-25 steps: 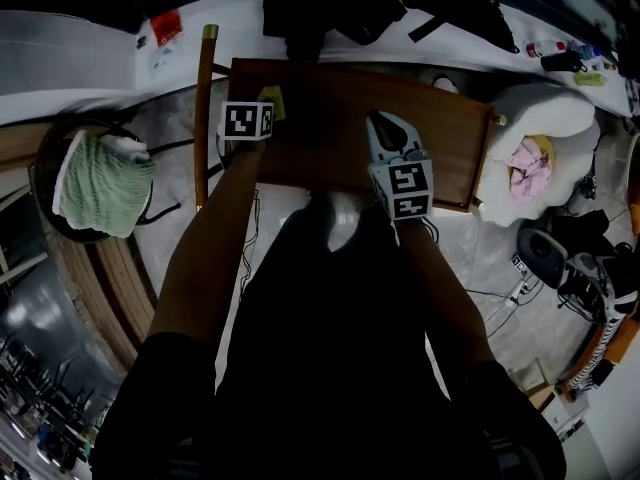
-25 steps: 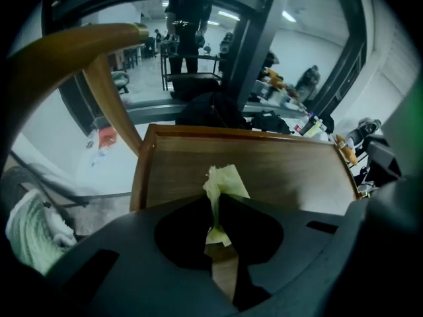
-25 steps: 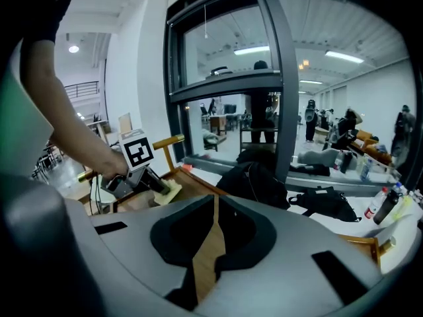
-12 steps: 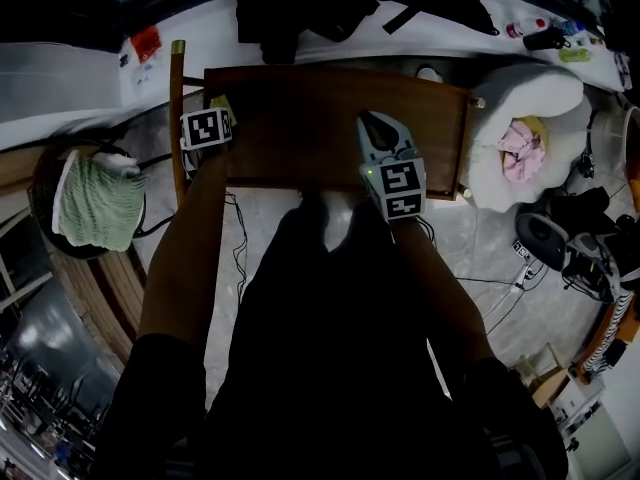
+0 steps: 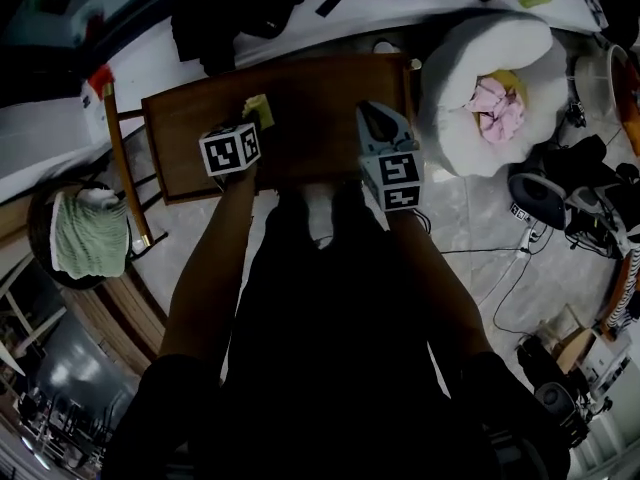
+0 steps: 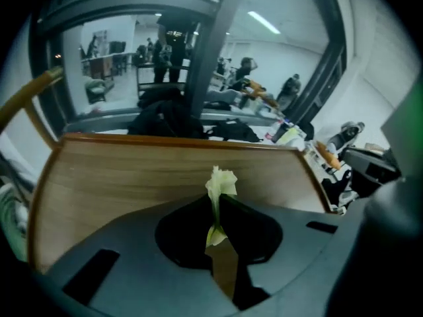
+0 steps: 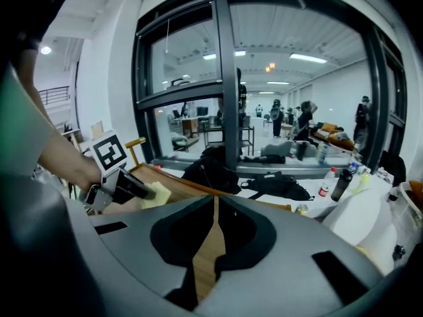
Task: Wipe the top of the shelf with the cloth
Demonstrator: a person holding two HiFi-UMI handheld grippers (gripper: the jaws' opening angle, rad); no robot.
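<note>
Wiping well here, as I judge it, means lowering the left tongs (image 5: 252, 124) until the cloth (image 5: 258, 108) lies flat on the wood. The strokes should then run in overlapping lanes from the far edge to the near edge, left to right.

The left tongs (image 6: 217, 209) are pinched tight on the cloth (image 6: 221, 182). Only a small yellow tuft sticks out past the tips, so little fabric meets the surface. Tilting the tips down would bring more of it to bear. A stroke that is too steep or too hard could let the tips scrape the wood.

The cloth sits over the left half of the shelf (image 5: 320, 93), at the wood or just above it. I cannot tell whether it is pressing.

The right tongs (image 5: 370, 118) hang over the right part of the shelf top. In the right gripper view (image 7: 215, 210) they are drawn together with nothing between them. They are best held clear of the wiping lane.

By count:
- one shelf
- one yellow cloth
- two tongs
- one white round cushion (image 5: 450, 118) to the right, with one pink bundle (image 5: 495, 103) in it
- one green towel (image 5: 85, 233) at the near left
- one white worktop (image 5: 300, 23) just beyond the shelf
</note>
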